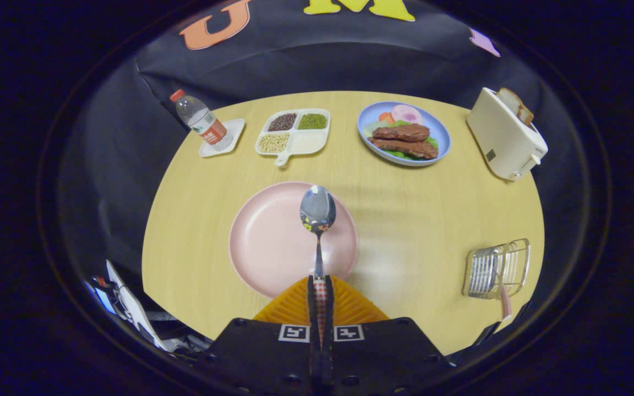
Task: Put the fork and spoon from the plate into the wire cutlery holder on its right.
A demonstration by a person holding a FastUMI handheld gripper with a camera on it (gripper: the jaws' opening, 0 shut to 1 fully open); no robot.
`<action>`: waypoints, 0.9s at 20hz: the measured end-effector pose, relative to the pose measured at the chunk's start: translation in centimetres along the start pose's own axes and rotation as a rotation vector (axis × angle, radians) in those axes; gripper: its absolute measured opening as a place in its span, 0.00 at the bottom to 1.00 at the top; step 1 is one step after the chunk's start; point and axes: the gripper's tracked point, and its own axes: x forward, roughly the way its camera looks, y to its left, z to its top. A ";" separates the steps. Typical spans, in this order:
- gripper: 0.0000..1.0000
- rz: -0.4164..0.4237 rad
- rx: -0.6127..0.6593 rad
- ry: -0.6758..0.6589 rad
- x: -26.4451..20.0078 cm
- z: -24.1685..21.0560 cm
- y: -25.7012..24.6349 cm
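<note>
**Currently: spoon held above pink plate, fingers clamped on handle**

Fingers [321, 291] closed together on the checked handle of the spoon [317, 212], both pressing on it. Spoon pointing straight ahead from the fingers, bowl far end, over the right part of the pink plate [264, 242]. Cannot tell whether bowl touches the plate surface. Plate otherwise bare, sitting on the round wooden tabletop [405, 220] just ahead of the fingers.

Wire cutlery holder [497, 268] to the right of the plate, well apart from it, near the right edge of the tabletop. Checked handle [506, 303] sticking out of the holder at its near side; matches a cutlery handle, head hidden inside the wire, likely the fork but cannot tell for sure.

Far side, left to right: water bottle [200, 120] lying tilted on a small white coaster [233, 132]; white divided tray [295, 136] with beans and grains in three of four compartments; blue plate [442, 144] with meat slices and vegetables; white toaster [505, 140] with bread slices standing in its slots.
</note>
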 end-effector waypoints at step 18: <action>0.01 -0.063 0.153 0.016 -8.0 -4.0 -22.8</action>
